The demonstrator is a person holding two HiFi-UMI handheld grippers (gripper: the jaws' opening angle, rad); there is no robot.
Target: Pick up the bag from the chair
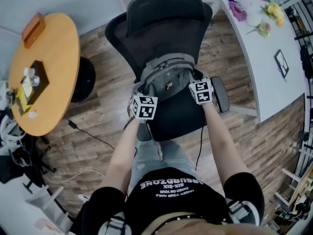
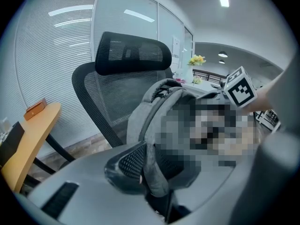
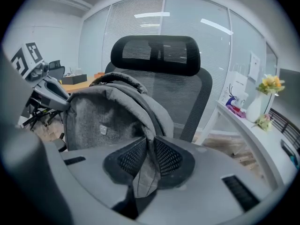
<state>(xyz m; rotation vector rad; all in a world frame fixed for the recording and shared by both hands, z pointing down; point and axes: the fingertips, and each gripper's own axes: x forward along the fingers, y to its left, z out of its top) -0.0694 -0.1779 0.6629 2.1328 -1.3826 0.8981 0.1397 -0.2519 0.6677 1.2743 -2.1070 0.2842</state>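
A grey backpack (image 1: 168, 77) stands upright on the seat of a black mesh office chair (image 1: 164, 18). My left gripper (image 1: 138, 98) is at the bag's left side, shut on a grey strap (image 2: 152, 172) of the bag. At the bag's right side my right gripper (image 1: 198, 84) is shut on another grey strap (image 3: 146, 165), its fabric pinched between the black pads (image 3: 168, 157). The bag (image 3: 108, 118) leans against the chair back (image 3: 187, 95). Part of the left gripper view is mosaic-blurred.
A round wooden table (image 1: 44, 72) with a box and small items stands to the left. A white desk (image 1: 266, 58) with flowers and a frame runs along the right. A cable (image 1: 90, 136) lies on the wood floor. Glass walls with blinds stand behind the chair.
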